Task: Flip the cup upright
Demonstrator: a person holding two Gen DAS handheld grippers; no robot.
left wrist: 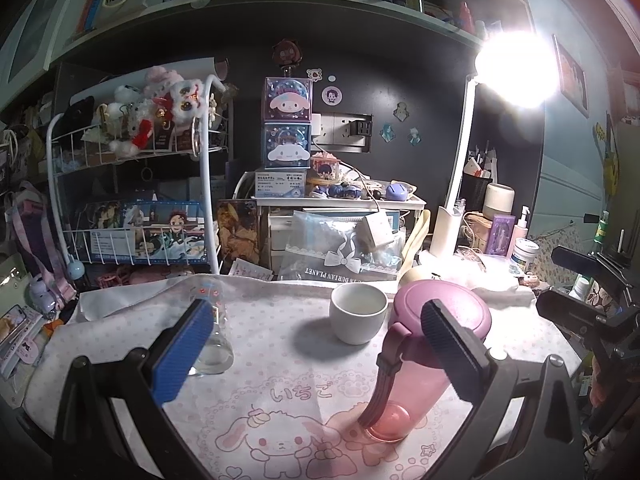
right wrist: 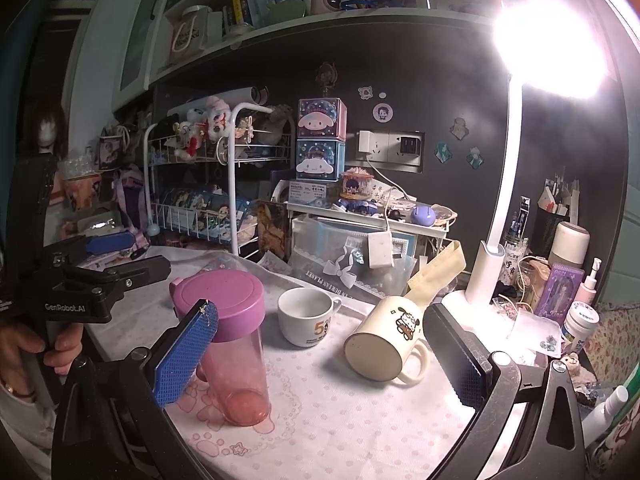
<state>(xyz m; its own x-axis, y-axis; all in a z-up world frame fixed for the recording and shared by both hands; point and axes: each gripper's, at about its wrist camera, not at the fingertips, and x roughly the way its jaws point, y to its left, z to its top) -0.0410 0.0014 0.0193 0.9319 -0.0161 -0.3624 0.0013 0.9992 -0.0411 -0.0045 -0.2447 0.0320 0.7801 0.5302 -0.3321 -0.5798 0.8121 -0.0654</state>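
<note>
Cream mug (right wrist: 384, 344) lies tipped (base facing camera) beside white cup (right wrist: 306, 316).

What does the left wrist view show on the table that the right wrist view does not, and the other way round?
Only the left wrist view shows a clear glass standing on the left, partly behind the left gripper's blue pad.

Only the right wrist view shows the cream cartoon mug lying on its side, base toward the camera, between the fingers of the open right gripper.

Both show the pink bottle with purple lid, the upright white cup, the patterned cloth and the desk lamp.
</note>
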